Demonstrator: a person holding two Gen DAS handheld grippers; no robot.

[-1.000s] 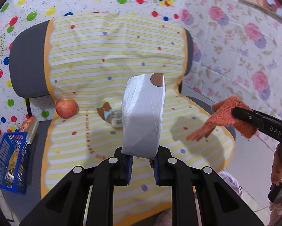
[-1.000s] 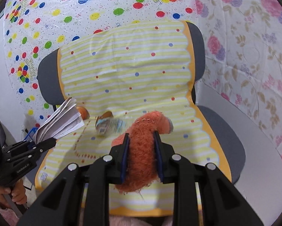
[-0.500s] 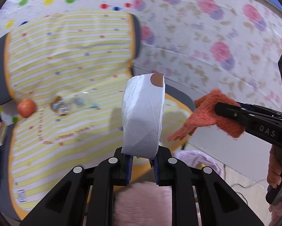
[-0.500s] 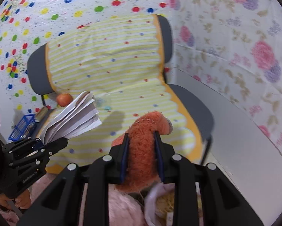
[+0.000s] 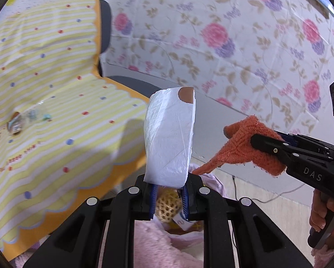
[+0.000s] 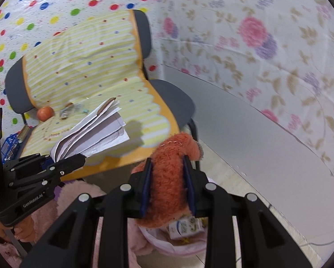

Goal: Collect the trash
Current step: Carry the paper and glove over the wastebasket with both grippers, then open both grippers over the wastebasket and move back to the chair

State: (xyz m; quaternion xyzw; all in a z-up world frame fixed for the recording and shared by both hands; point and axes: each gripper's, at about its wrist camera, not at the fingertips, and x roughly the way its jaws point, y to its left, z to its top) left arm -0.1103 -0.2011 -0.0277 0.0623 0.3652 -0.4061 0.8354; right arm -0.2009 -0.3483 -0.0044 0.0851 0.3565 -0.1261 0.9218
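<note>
1. The left tongs (image 5: pixel 168 197) were pinching a flattened white tissue roll (image 5: pixel 169 138), its brown cardboard core showing at the top; the right tongs (image 6: pixel 167 187) were pinching a fuzzy orange glove (image 6: pixel 174 174).
2. Over the last second both pairs had swung off the chair seat, where they had been a second before, and out past its front right corner. Each load had stayed clamped and unchanged in its grip throughout.
3. Directly below the left tongs, between its two arms, a pink-lined trash bag (image 5: pixel 209 178) had come into view, with a yellow foam fruit net (image 5: pixel 168 205) already inside. Below the right tongs the same bag (image 6: pixel 173 248) showed a small carton (image 6: pixel 184 226).
4. Judging from this, both items had been carried to the drop point and only needed releasing into the bag.
5. Further out, to the left and behind both tongs, the striped chair cover (image 6: pixel 88 67) still carried a crumpled clear wrapper (image 5: pixel 26 118) and an apple (image 6: pixel 45 113), well apart from either grip; the wrapper looked like the trash left to fetch.
</note>
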